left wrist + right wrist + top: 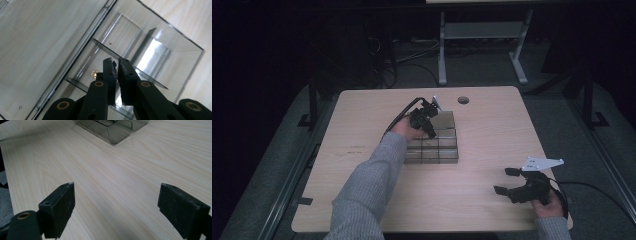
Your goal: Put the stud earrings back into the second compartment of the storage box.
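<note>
The left tool (430,120), jaws pressed together on nothing, hangs over the clear compartment box (447,145), while the right tool (507,181) rests wide open and empty on the bench (492,125).

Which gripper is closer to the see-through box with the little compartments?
Left. The left gripper hangs right over the clear box, jaws shut above a compartment. The right gripper rests far away near the table's front corner, jaws open.

Plenty of bare table (362,165) around the clear organizer box (439,145); its thin dividers (110,51) crowd the inside.
</note>
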`<state>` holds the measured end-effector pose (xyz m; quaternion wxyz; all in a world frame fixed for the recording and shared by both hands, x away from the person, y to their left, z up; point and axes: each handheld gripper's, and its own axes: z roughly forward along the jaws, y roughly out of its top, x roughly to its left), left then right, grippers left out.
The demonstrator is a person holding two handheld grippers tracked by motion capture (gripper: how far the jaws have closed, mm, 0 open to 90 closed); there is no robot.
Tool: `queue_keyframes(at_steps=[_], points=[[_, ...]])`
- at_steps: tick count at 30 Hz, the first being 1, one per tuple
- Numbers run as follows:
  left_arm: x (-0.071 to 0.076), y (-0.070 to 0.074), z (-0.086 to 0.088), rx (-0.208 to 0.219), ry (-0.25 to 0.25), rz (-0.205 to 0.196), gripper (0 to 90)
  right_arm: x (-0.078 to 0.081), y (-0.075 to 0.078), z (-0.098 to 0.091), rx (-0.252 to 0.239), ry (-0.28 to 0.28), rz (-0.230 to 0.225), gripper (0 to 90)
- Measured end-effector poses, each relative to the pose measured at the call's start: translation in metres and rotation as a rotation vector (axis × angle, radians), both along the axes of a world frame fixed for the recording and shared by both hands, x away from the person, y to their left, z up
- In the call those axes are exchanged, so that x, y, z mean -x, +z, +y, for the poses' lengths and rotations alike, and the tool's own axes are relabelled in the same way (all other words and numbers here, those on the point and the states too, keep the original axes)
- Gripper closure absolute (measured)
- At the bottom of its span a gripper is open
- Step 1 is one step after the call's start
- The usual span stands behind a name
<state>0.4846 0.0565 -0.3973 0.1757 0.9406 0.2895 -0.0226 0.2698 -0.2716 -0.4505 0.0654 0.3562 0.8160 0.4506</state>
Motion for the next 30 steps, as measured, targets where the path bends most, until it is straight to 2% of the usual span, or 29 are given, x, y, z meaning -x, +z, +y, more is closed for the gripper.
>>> queue_keyframes(at_steps=[4,7,9,15,30], points=[[-0.004,-0.006,-0.002,0.002,0.017,0.009,84.4,0.000,0.000,0.000,0.000,0.003,0.001,14.1],[-0.006,-0.011,-0.003,-0.016,0.021,0.007,84.3,0.000,0.000,0.000,0.001,0.003,-0.002,14.0],[-0.009,-0.015,-0.003,-0.012,0.028,0.025,84.3,0.000,0.000,0.000,0.000,0.002,-0.002,14.1],[-0.011,-0.022,-0.007,-0.026,0.035,0.030,84.4,0.000,0.000,0.000,0.001,0.003,-0.003,14.1],[-0.014,-0.029,-0.009,-0.042,0.039,0.044,84.2,0.000,-0.001,0.000,-0.002,0.007,0.002,14.1]])
